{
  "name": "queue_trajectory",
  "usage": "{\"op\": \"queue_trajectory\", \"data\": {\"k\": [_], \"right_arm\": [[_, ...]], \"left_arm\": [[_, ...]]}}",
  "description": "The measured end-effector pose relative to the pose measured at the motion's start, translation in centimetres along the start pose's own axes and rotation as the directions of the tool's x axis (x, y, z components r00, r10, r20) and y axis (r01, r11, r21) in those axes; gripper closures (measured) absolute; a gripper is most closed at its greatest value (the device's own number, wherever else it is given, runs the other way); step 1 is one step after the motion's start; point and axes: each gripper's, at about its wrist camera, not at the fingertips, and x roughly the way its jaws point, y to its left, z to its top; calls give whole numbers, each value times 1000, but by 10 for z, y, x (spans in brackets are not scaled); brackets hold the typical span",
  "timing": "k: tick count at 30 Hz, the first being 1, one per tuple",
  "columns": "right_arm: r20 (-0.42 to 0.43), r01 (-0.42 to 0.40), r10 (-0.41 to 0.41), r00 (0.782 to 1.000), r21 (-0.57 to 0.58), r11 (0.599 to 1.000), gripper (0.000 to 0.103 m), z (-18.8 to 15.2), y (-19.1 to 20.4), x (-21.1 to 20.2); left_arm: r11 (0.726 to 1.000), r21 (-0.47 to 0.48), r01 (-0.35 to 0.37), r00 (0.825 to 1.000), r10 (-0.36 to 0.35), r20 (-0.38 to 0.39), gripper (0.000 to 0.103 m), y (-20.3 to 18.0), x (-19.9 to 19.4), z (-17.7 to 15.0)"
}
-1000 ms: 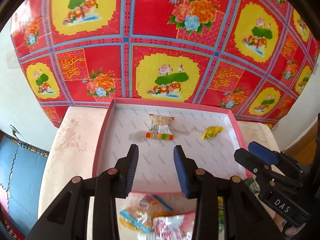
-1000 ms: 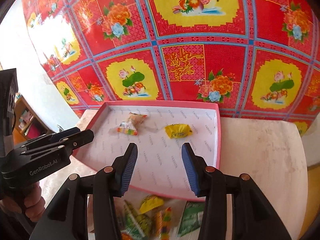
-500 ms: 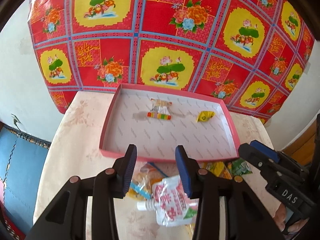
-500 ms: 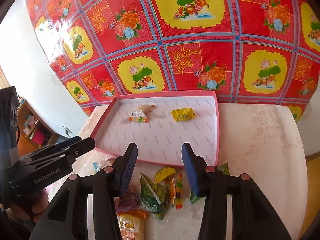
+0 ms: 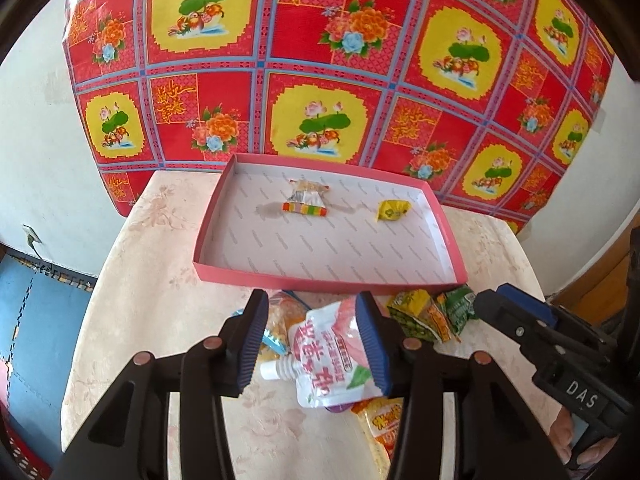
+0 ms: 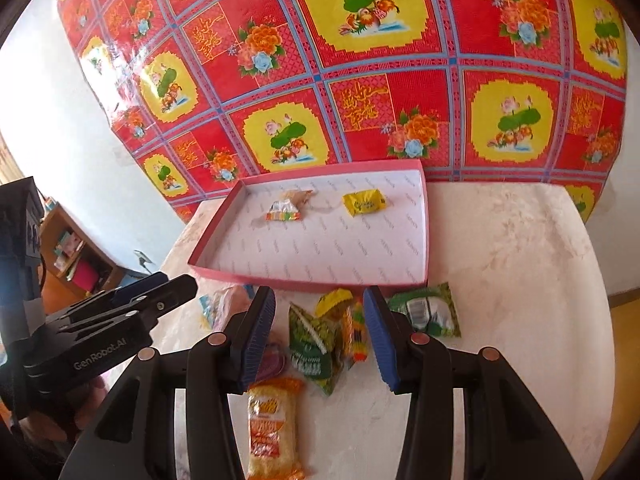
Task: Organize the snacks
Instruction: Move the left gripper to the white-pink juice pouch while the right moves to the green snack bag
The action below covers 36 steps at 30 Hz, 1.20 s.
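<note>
A pink tray [image 5: 328, 280] [image 6: 308, 280] with a white floor holds a striped candy [image 5: 306, 202] [image 6: 286, 210] and a yellow candy [image 5: 392, 210] [image 6: 364, 203]. In front of it lies a pile of snacks. My left gripper [image 5: 312, 344] [image 6: 160, 292] hovers over a pink-and-white spouted pouch [image 5: 324, 360]; its jaws are opening and the pads do not press on it. My right gripper [image 6: 320, 336] [image 5: 516, 312] stands open above a green triangular packet [image 6: 312, 340], holding nothing. An orange packet [image 6: 272, 428] and a flat green packet [image 6: 428, 314] lie nearby.
The snacks rest on a table with a cream flowered cloth [image 5: 152, 288] [image 6: 512, 264]. A red floral cloth [image 5: 320, 60] hangs on the wall right behind the tray. Past the table's left edge are a blue floor mat [image 5: 36, 320] and a low shelf [image 6: 72, 248].
Both grippers drew back from above the tray to the near side of the table, bringing the snack pile into view. The left jaws stand a little wider.
</note>
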Motion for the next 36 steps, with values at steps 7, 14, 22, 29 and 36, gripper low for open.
{"op": "queue_trajectory", "data": {"k": [7, 14, 22, 29, 36], "right_arm": [[-20, 28, -28, 999, -1, 1000, 56, -14, -6, -5], [-37, 37, -36, 999, 30, 999, 56, -26, -21, -8], [-65, 58, -55, 996, 50, 997, 56, -33, -36, -2], [-79, 81, -78, 994, 43, 996, 56, -34, -44, 6], [-87, 78, -74, 994, 48, 996, 56, -36, -47, 11]], "left_arm": [[1000, 6, 13, 1000, -13, -14, 55, -8, -1, -10], [1000, 8, 21, 999, -20, -32, 48, -17, 6, -19], [1000, 28, 0, 1000, 1, -30, 47, -26, 19, -23], [1000, -4, 4, 998, -5, -56, 47, -21, 31, -26], [1000, 6, 2, 998, -2, -68, 46, -23, 38, -30]]}}
